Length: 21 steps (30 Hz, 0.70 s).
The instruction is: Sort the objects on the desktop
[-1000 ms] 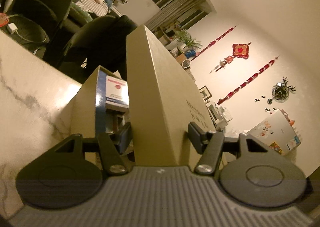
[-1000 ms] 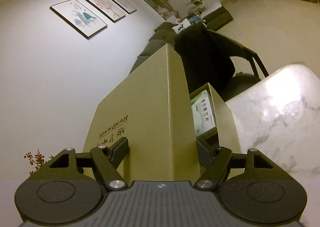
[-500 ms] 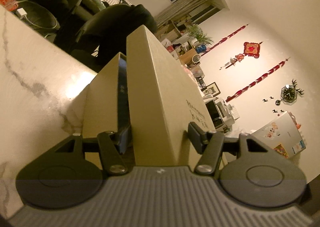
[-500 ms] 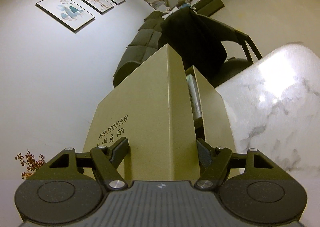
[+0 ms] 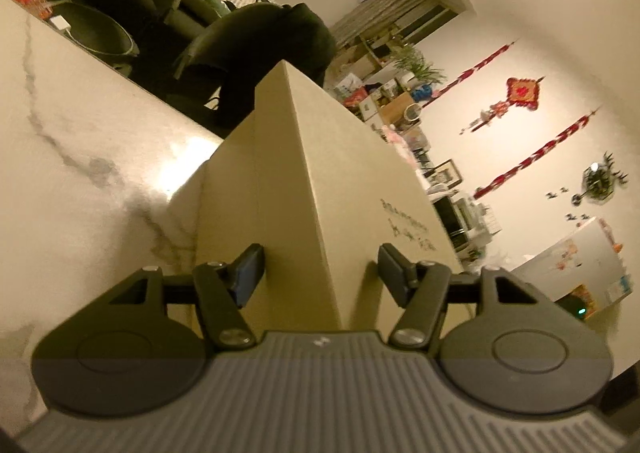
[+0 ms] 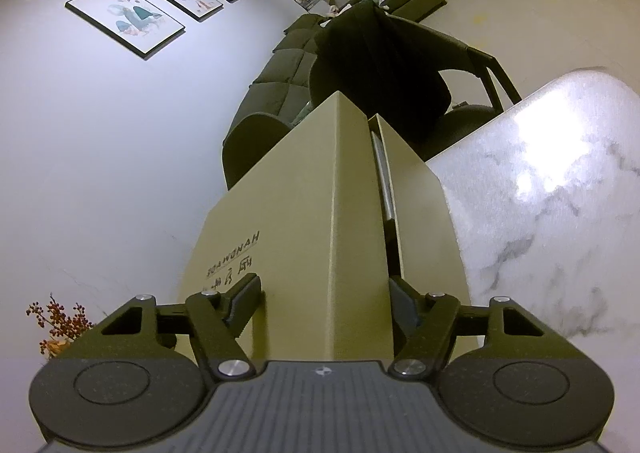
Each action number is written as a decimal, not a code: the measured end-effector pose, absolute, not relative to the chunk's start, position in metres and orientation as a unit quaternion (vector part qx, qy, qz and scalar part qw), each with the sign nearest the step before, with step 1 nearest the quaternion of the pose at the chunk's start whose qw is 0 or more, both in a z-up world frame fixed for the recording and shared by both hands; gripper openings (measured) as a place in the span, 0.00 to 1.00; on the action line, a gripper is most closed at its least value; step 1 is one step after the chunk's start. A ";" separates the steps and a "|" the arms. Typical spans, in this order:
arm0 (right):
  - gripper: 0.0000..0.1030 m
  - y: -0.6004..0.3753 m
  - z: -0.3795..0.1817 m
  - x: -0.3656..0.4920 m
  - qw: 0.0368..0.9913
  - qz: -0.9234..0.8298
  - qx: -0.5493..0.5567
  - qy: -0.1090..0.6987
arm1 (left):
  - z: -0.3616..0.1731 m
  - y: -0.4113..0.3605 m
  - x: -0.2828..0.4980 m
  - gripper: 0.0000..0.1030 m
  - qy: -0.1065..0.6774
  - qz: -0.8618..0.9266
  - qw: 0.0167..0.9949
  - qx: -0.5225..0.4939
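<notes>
Almost seated: tan lid (image 5: pixel 360 189) nearly flush over tan box base (image 5: pixel 228 205), both on white marble tabletop (image 5: pixel 80 157). Lid edge tight against the base on the left wrist side; a thin slit between lid and base on the right wrist side, with a pale, flat item (image 6: pixel 382 177) just visible inside. Printed lettering on the lid's broad face, "HANDMADE" readable upside down in the right view.

Far table edge close behind the box, dark chair (image 5: pixel 276 37) just beyond it. Bare marble on the base side of the box in both views, with a bright lamp reflection. Wall and open room on the lid's broad side.

Left gripper (image 5: pixel 322 267) clamped across a corner of the lid, one finger (image 5: pixel 250 269) flat on the narrow side face, the other (image 5: pixel 394 273) against the lettered face. Right gripper (image 6: pixel 328 303) clamped likewise on another corner of the lid, one finger (image 6: pixel 244 303) on the lettered face, the other (image 6: pixel 404 307) at the slit between lid and base. Both sets of jaws spread wide, filled by the lid's depth.
</notes>
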State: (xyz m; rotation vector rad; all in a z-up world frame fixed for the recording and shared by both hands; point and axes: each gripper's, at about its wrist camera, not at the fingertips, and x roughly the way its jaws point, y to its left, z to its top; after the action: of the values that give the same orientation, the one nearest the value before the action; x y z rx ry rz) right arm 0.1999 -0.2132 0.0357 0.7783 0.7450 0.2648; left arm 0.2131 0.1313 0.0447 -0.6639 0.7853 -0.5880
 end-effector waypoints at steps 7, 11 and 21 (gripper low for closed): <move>0.61 -0.220 0.033 0.198 0.849 0.131 0.373 0.350 | 0.048 0.121 0.208 0.55 0.361 -0.265 0.858 -0.252; 0.59 -0.221 0.030 0.197 0.850 0.131 0.373 0.348 | 0.041 0.128 0.209 0.56 0.362 -0.269 0.850 -0.273; 0.57 -0.226 0.019 0.194 0.847 0.146 0.389 0.331 | 0.014 0.137 0.214 0.68 0.372 -0.296 0.811 -0.340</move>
State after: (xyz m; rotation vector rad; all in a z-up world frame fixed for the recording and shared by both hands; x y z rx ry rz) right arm 0.1939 -0.2260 0.0194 0.8197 0.6985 0.3079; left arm 0.2141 0.1365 0.0144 -0.7260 0.7943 -0.6331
